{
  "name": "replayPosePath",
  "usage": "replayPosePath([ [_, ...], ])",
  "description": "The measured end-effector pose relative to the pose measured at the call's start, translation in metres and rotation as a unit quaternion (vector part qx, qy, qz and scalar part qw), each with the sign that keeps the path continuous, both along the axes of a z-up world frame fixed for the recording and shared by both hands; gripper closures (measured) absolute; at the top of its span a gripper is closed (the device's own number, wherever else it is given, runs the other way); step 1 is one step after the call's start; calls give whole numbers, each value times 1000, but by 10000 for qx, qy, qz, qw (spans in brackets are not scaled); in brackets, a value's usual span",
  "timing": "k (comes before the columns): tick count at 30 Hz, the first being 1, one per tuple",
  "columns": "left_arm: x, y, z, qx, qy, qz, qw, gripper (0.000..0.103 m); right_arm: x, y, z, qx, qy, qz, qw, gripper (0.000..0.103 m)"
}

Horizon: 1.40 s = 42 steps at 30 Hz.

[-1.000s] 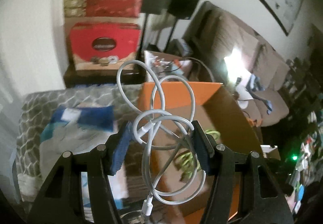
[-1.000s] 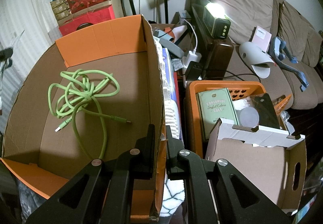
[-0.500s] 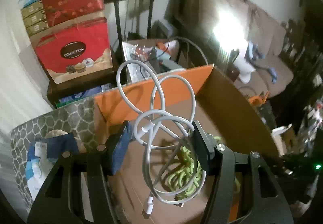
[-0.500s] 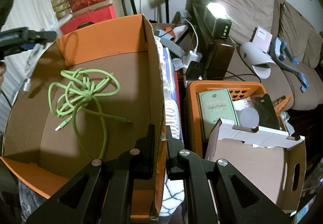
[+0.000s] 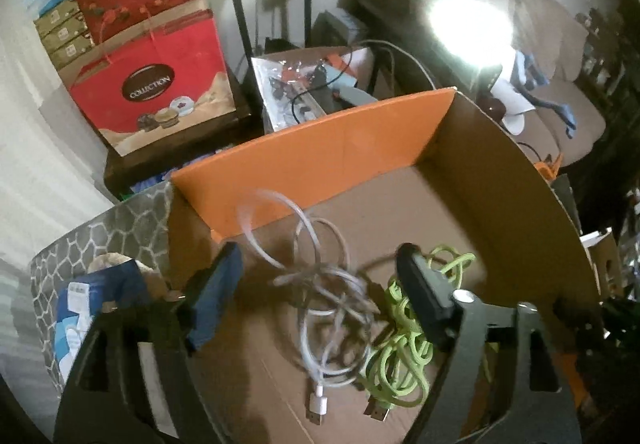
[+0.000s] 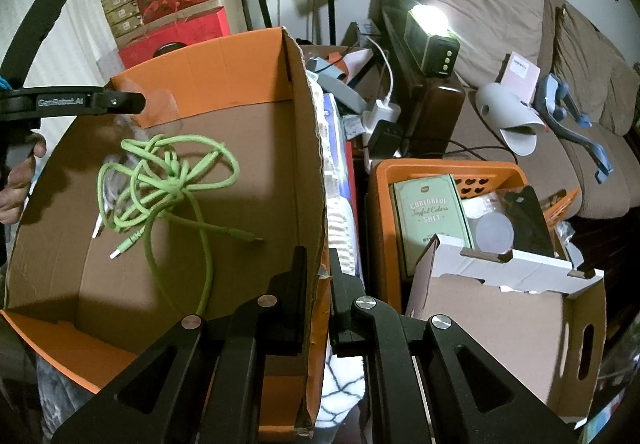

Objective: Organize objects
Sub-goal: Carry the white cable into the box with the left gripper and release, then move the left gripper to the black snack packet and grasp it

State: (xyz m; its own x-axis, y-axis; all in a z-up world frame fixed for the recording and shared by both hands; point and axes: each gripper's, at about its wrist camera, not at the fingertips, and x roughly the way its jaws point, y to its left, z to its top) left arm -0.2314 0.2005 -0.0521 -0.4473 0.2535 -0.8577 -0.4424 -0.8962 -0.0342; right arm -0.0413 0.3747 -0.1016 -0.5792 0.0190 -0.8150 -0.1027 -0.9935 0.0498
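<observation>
- Left gripper [image 5: 316, 284]: the jaws have just been opening and now stand spread wide, pads clear of everything. The white USB cable [image 5: 320, 308] that hung pinched between them half a second ago now lies below the gap, untouched, blurred at its upper loops.
- White USB cable, location: on the floor of the cardboard box [image 5: 500, 204], just beside and partly overlapping the green cable [image 5: 404, 348] at its 3 o'clock side in the left wrist view.
- Meaning for the task: 2 cables now sit in 1 box; this placement appears complete, and the left gripper is free for the next item.
- Right gripper [image 6: 318, 276]: pressed together on the box's right side wall, 1 finger inside and 1 outside, unmoved from the earlier frames; it appears to steady the box.
- Surroundings, right wrist view: an orange basket [image 6: 440, 168] at 3 o'clock of the box, holding a green book; a white-edged carton [image 6: 500, 308] at 4 o'clock; a bright lamp [image 6: 432, 32] at 1 o'clock.
- Obstructions: the tall box walls limit sideways exit; a straight lift looks clear.
</observation>
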Motion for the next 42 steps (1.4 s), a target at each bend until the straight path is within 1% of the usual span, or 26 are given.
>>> replayPosePath([
  [4,8,-9,16,198,89,25,9998,22,0,0,0,3,-1,0,10000,96],
  [7,17,-20,32,355,210,68,9991,18,0,0,0,4,2,2,10000,96],
  [11,29,-34,51,288,390,157,9987,14,0,0,0,3,-1,-2,10000,96],
  [16,42,-51,69,360,476,242,9979,13,-1,-1,0,12,2,0,10000,96],
  [18,50,-59,77,423,556,249,9972,9,-1,-1,0,6,1,-1,10000,96],
  [22,70,-77,95,609,664,305,9955,6,-1,0,0,8,2,2,10000,96],
  [24,79,-84,102,673,714,335,9946,0,-1,-1,0,3,0,-1,10000,96],
  [25,85,-90,107,713,773,348,9938,0,-1,-1,0,2,3,0,10000,96],
  [28,99,-103,116,679,876,435,9929,0,-1,0,0,6,-1,0,10000,96],
  [33,115,-121,125,463,986,546,9926,0,-1,0,0,9,0,2,10000,96],
  [38,134,-150,134,433,1079,665,9910,0,-1,-3,-1,-18,10,-1,10000,96],
  [42,146,-182,133,470,1008,882,9899,0,0,-4,0,-23,14,5,10000,96],
])
